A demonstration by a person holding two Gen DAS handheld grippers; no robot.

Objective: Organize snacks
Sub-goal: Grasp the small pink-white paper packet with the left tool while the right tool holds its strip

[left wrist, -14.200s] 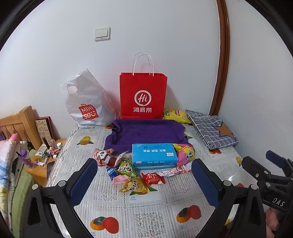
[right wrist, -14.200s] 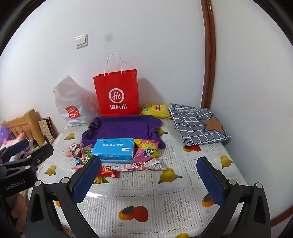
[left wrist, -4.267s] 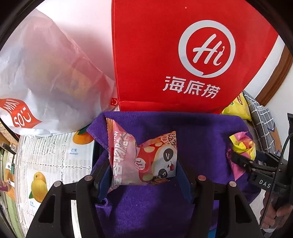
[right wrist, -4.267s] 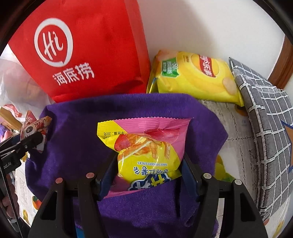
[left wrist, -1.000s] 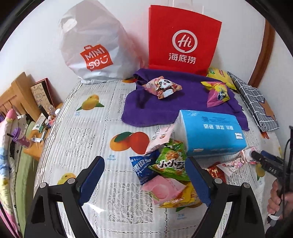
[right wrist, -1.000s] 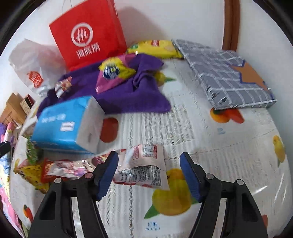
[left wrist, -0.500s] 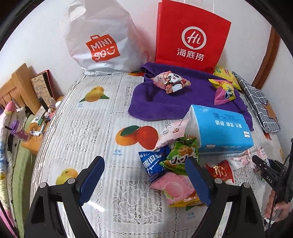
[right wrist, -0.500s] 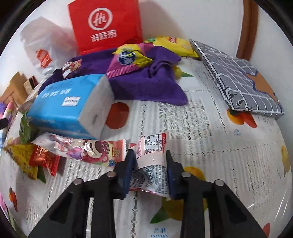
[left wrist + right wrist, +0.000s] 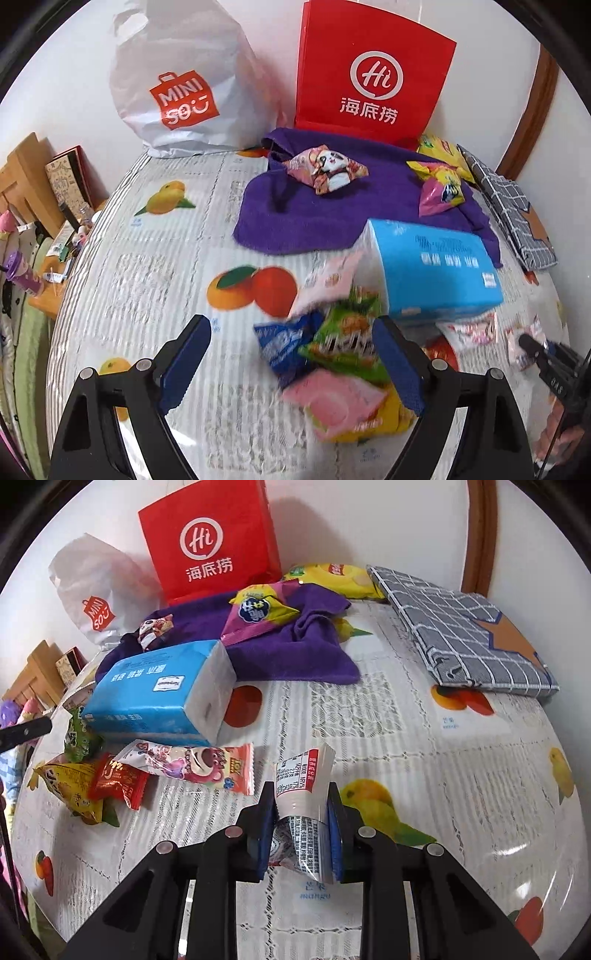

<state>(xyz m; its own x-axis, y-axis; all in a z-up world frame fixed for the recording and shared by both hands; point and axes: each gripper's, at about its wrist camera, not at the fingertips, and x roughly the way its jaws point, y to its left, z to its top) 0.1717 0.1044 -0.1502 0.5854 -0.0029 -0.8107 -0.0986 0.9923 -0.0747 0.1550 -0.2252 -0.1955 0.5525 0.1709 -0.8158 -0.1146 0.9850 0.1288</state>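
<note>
Left wrist view. I hold the left tool (image 9: 291,354) with its jaws wide apart and nothing between them. Just ahead of it, toward its right finger, lies the loose heap of snacks: a blue packet (image 9: 282,341), a green packet (image 9: 345,338), a pink packet (image 9: 334,398) nearest the tool and a pale pink packet (image 9: 328,277) propped against the blue tissue pack (image 9: 436,269). Motion blur makes their print unreadable. Farther ahead, the purple towel (image 9: 306,218) appears to serve as the collection zone, since the panda packet (image 9: 327,168) and the yellow-pink packet (image 9: 439,188) already lie on it. Beyond the towel stand a white bag (image 9: 181,85) marked "MINISO" and a red paper bag (image 9: 373,74) marked "Hi 海底捞". The left tool is positioned, I judge, to take the next packet from the heap.

Right wrist view. The right tool (image 9: 301,821) has just been closing and now pinches a small white sachet (image 9: 303,775) between its pads, over the fruit-print surface (image 9: 461,775). The sachet stands upright, showing a red-bordered nutrition table too small to read. Left of the tool lie a pink bear packet (image 9: 195,760) bearing a "Toy Story" logo, a red packet (image 9: 118,779) and a yellow packet (image 9: 68,784). Ahead, the yellow-pink packet (image 9: 260,607) rests on the purple towel (image 9: 295,653); a yellow chip bag (image 9: 332,576) and a grey checked cloth (image 9: 469,627) lie beyond, to the right. The sachet likely goes to the towel.
</note>
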